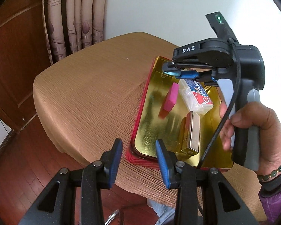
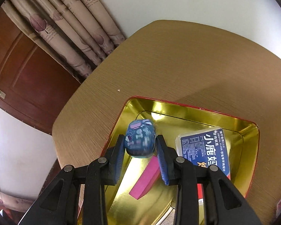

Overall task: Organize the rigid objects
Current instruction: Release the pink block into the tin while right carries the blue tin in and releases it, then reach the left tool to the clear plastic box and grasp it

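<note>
The wooden bench [image 1: 88,86] carries a gold-lined tin tray with a red rim [image 2: 250,135], set toward the bench's right-hand edge as the left wrist view shows it. Inside the tray lie a pink eraser [image 1: 170,99], a clear plastic dental floss box with a blue label [image 2: 204,146] just beside it, and a silver metal bar [image 1: 193,132] nearer the tray's near end; the eraser and the floss box appear close together, though whether they touch cannot be told. The right gripper [image 2: 140,146], held in a person's hand [image 1: 256,131] wearing a beaded bracelet, is poised over the tray's far end, its fingers [image 2: 162,161] clamped on a small blue patterned object [image 2: 140,140], which is blurred and cannot be identified more closely. That object is held clear above the tray floor, over the far end of the eraser. The left gripper [image 1: 138,161] hangs over the near corner of the bench beside the tray's near end, fingers [image 1: 115,161] parted with nothing between them.
</note>
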